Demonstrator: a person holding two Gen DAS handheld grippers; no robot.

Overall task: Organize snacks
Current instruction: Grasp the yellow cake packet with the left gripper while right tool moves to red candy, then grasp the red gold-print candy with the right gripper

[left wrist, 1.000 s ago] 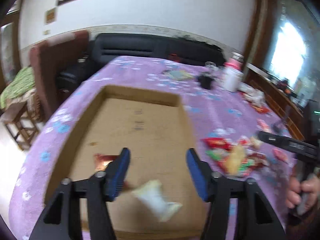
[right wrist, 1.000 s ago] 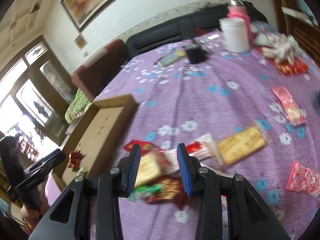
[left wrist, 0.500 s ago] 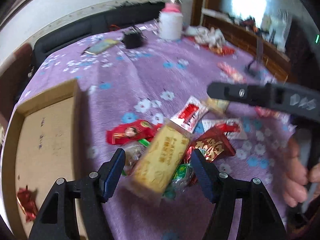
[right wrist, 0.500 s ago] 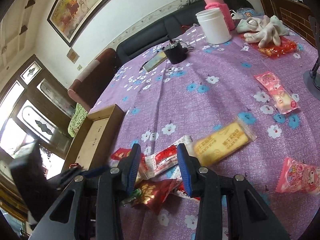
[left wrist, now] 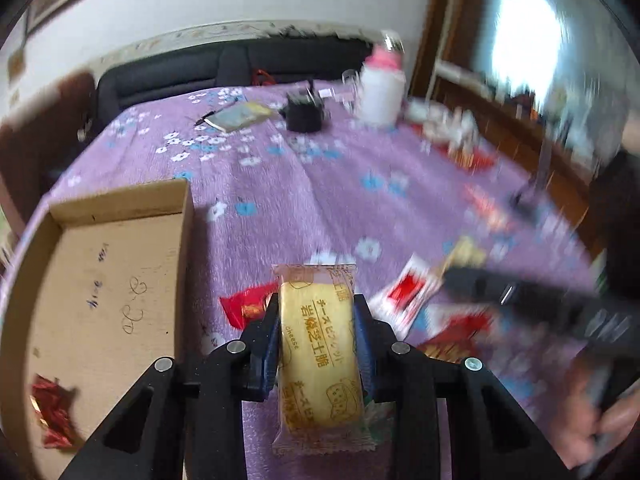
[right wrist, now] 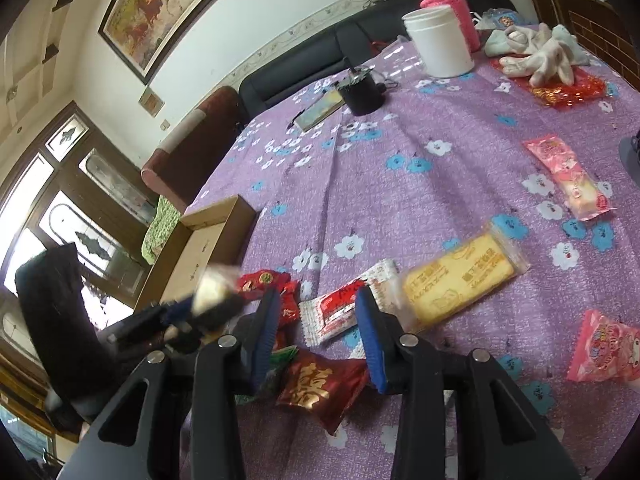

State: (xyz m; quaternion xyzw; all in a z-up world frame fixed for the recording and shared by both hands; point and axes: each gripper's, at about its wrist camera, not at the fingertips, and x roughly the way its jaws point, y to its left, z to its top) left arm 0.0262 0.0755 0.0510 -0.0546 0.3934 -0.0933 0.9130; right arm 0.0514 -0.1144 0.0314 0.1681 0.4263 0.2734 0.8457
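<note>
Purple flowered cloth covers the desk (left wrist: 320,184), box (left wrist: 100,304) at its left edge. Half a second back the left tongs (left wrist: 316,320) stood wide over the snack pile; now they've just closed, pinching the yellow biscuit pack (left wrist: 316,344) lengthwise, angled down beside the box. Right tongs (right wrist: 316,320) hover spread over the red packet (right wrist: 320,384), nothing gripped, opening a touch wider.
</note>
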